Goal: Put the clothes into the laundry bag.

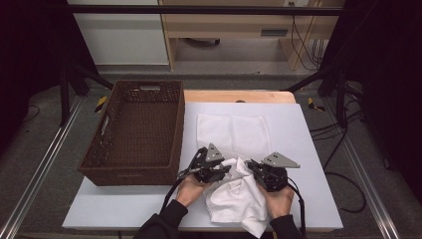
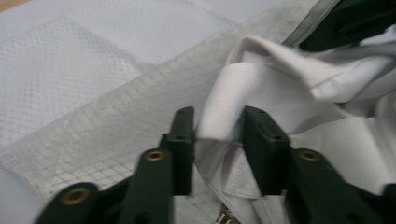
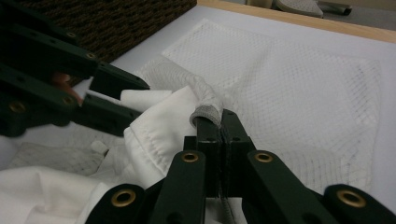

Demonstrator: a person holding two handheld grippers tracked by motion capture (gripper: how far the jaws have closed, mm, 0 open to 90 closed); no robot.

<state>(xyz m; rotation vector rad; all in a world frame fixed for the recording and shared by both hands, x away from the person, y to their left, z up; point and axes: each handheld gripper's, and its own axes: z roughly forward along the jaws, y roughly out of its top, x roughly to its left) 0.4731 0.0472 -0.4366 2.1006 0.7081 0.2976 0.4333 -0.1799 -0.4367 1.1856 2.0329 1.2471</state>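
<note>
A white mesh bag (image 1: 234,130) lies flat on the table, its near edge bunched up. A crumpled white garment (image 1: 234,196) sits at that edge, between both hands. My left gripper (image 2: 218,123) pinches a fold of the garment (image 2: 261,88), with the jaws pressing it from both sides. It also appears in the right gripper view (image 3: 135,100), still on that fold. My right gripper (image 3: 218,122) is shut on the rolled rim of the mesh bag (image 3: 289,79), lifting it slightly. In the high view the left gripper (image 1: 226,169) and right gripper (image 1: 250,164) nearly meet over the garment.
A dark brown wicker basket (image 1: 134,169) stands at the left of the white table top (image 1: 308,164), close beside my left hand. A wooden strip runs along the table's far edge. Beyond the table are metal rails, cables and furniture.
</note>
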